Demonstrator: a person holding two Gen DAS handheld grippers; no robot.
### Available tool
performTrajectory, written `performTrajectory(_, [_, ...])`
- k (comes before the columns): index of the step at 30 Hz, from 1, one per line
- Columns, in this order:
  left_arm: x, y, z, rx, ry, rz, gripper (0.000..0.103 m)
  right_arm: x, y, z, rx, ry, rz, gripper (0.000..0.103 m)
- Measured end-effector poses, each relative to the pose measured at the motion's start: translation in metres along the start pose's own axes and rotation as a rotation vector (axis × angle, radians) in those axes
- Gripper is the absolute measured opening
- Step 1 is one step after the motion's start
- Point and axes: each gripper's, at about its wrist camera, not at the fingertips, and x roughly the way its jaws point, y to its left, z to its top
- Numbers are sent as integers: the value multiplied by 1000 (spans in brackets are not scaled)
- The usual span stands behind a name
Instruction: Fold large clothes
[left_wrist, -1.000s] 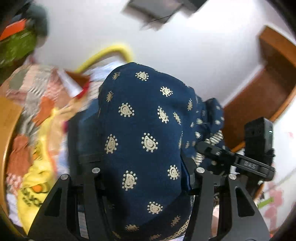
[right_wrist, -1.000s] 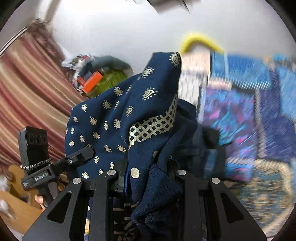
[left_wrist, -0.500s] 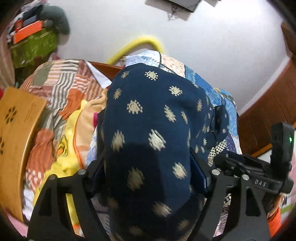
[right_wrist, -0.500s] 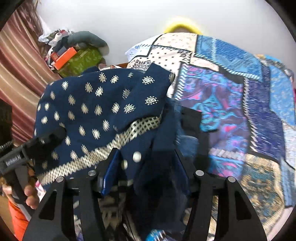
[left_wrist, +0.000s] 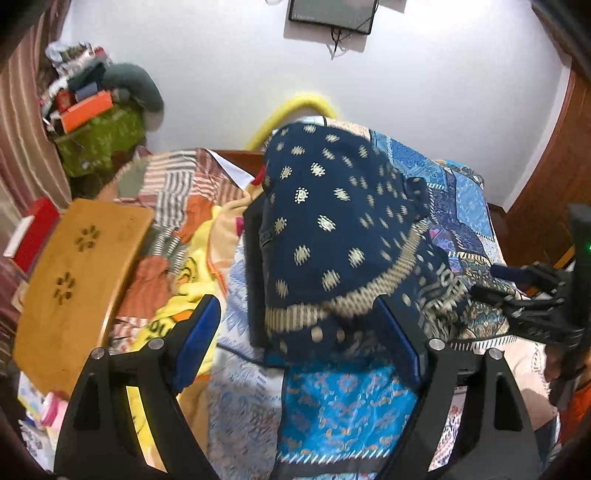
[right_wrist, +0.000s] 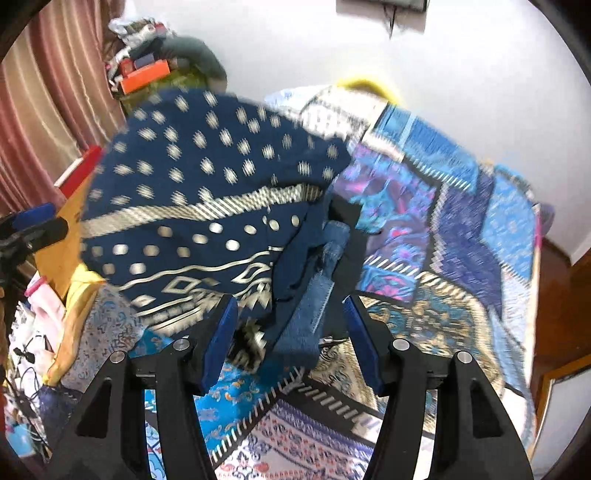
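**Q:** Left-wrist view — why does the garment (left_wrist: 332, 236) sit bunched in a mound instead of hanging from a grip?

**A:** Both tongs stand wide apart and hold nothing. The left gripper (left_wrist: 299, 343) has its blue pads either side of the near hem without pinching it; the right gripper (right_wrist: 291, 343) frames a dangling edge the same way. The cloth's weight appears to be on the bed (left_wrist: 340, 406), so this reads as a set-down, with the tools free for a fresh hold.

**Q:** Where exactly is it?

**A:** Mid-bed on the patchwork quilt (right_wrist: 461, 229), its bulk toward the left and far side, just beyond both sets of fingers. A wooden board (left_wrist: 74, 280) lies well apart at the left edge.

**Q:** How does the cloth look?

**A:** Navy, scattered with small gold motifs, crossed by a gold banded border and a zigzag-and-diamond strip near the hem. It is rumpled and doubled over — no flat panel, no clean crease. A denim-like blue piece (right_wrist: 314, 317) shows beneath its right edge; whether that belongs to the garment cannot be told. Motion blur softens the print in the right-wrist view.

**Q:** Progress?

**A:** Judged early: it probably needs spreading flat before any fold.
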Motion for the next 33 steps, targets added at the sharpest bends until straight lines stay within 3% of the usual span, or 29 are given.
performTrajectory(5, [-63, -20, -7, 25, -107, -2, 84, -85, 18, -8, -40, -183, -39, 56])
performTrajectory(11, [-146, -54, -24, 100, -267, -2, 84, -181, 36, -37, -21, -380, -15, 56])
performTrajectory(17, [-239, -90, -60, 144, -474, -8, 84, -255, 56, -75, -5, -557, -7, 56])
performTrajectory(21, [-297, -114, -94, 154, -633, 29, 84, -304, 69, -110, 10, -695, -8, 56])
performTrajectory(24, [-326, -126, -118, 152, -722, 52, 86, -328, 79, -133, 16, -756, 7, 56])
performTrajectory(29, [-352, -139, -150, 118, -797, 53, 88, -342, 90, -157, 34, -796, -29, 56])
performTrajectory(31, [-358, -140, -161, 106, -814, 55, 94, -342, 92, -160, 38, -796, -39, 56])
performTrajectory(33, [-362, -140, -167, 92, -824, 55, 102, -340, 93, -160, 35, -790, -49, 68])
